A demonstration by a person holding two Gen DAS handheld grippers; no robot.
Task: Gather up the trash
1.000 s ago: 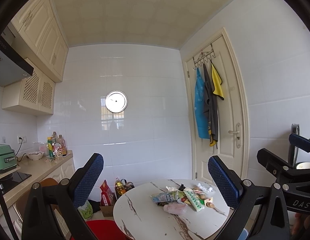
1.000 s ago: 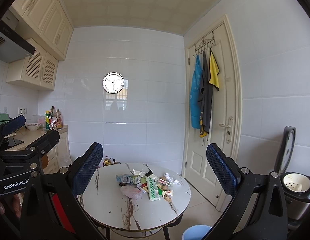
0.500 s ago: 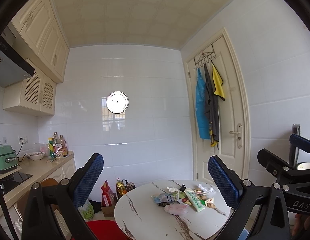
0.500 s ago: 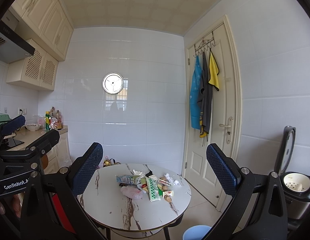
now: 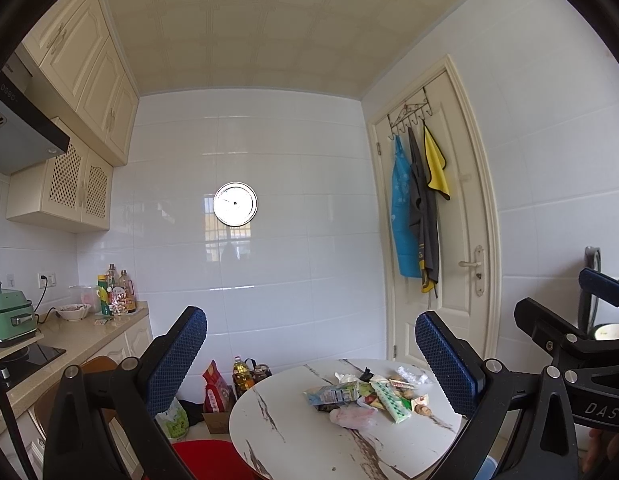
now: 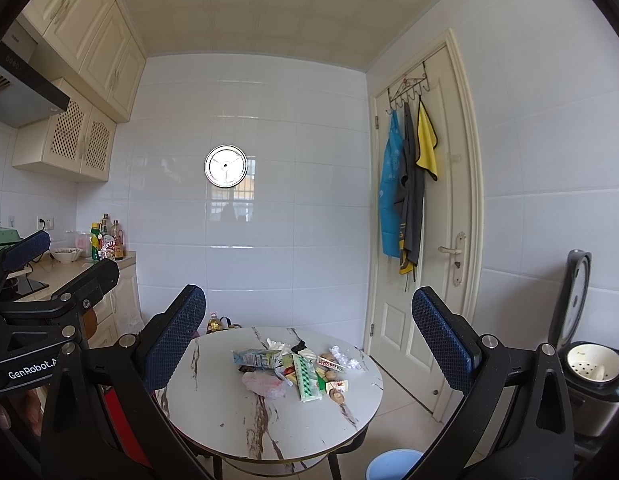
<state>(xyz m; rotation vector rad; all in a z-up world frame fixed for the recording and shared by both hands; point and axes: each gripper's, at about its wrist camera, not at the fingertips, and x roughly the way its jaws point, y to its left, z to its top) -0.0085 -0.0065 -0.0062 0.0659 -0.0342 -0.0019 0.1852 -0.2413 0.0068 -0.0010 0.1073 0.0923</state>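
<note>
A heap of trash (image 6: 295, 368) lies on a round white marble table (image 6: 237, 420): a pale blue carton (image 6: 255, 358), a pink plastic bag (image 6: 261, 384), a green checked wrapper (image 6: 307, 380) and several small packets. The same heap of trash (image 5: 365, 398) shows in the left wrist view on the table (image 5: 293, 440). My left gripper (image 5: 309, 360) is open and empty, held well short of the table. My right gripper (image 6: 309, 344) is also open and empty, likewise back from the heap. A light blue bin (image 6: 393, 465) stands on the floor under the table's near right edge.
A kitchen counter (image 5: 69, 340) with bottles, a bowl and a green cooker runs along the left. A rice cooker (image 6: 593, 380) with its lid up stands at right. A door (image 6: 429, 240) with hung aprons is behind the table. Bottles and bags (image 5: 229, 384) sit on the floor.
The left wrist view has shifted slightly, so the table sits a little further right. The right wrist view is unchanged. Both grippers stay open.
</note>
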